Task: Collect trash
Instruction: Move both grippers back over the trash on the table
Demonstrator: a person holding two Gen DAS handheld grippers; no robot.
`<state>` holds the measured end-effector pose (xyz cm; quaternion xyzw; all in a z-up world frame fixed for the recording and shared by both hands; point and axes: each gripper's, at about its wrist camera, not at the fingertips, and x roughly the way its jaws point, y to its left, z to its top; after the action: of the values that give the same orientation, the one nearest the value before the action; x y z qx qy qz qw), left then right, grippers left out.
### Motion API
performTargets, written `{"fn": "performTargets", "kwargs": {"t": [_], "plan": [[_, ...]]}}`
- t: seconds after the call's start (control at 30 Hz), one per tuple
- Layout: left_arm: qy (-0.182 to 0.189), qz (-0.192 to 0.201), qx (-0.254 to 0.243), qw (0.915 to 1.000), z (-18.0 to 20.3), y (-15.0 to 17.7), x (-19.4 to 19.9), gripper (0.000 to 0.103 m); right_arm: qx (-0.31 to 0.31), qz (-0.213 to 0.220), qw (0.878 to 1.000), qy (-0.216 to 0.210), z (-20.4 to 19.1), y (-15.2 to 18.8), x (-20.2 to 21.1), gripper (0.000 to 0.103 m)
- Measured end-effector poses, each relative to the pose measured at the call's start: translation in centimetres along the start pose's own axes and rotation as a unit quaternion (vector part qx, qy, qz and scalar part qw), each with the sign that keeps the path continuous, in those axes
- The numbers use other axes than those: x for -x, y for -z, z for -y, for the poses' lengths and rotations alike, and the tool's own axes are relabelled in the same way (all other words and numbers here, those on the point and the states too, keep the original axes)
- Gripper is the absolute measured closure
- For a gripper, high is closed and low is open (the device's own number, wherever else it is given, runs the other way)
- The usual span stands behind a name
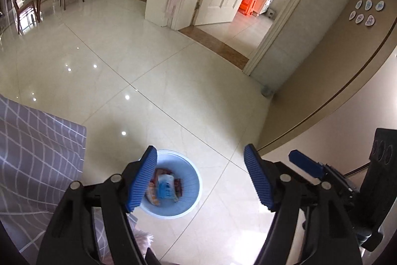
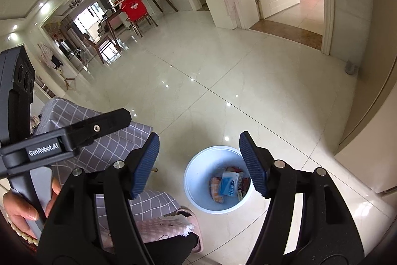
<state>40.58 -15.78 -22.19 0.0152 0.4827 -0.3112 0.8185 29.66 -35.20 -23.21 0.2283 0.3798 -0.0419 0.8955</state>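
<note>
Both hand-held grippers hang over one pale blue wastebasket (image 2: 198,180) on the tiled floor, low in the frame. The left gripper (image 1: 201,180) and the right gripper (image 2: 199,163) each stand with jaws apart and nothing between them. Inside the basket lie a blue-and-white carton (image 2: 229,184) and several wrappers, too jumbled to count. The light basket looks easy to tip should a lowered finger catch its rim.

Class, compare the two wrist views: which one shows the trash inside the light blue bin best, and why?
The right wrist view: the bin sits between the open fingers, wrappers mostly unobstructed. In the left wrist view, the left gripper's finger covers part of the bin and its wrappers.
</note>
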Motion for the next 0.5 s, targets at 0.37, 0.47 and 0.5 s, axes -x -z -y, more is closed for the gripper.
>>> {"fn": "performTargets", "kwargs": {"t": [0.37,0.47,0.5], "plan": [[-0.023,0.044,0.016,0.9986,-2.2,1.2,7.6,0.032,0.042,0.019,0.999,-0.029,-5.6,-0.4,3.2,0.036],[-0.045,0.059,0.025,0.997,-3.9,1.8,10.7,0.031,0.062,0.023,0.997,-0.045,-8.5,-0.3,4.1,0.036],[-0.054,0.065,0.027,0.9961,-4.7,2.0,11.9,0.03,0.07,0.025,0.996,-0.051,-9.6,-0.3,4.3,0.035]]}}
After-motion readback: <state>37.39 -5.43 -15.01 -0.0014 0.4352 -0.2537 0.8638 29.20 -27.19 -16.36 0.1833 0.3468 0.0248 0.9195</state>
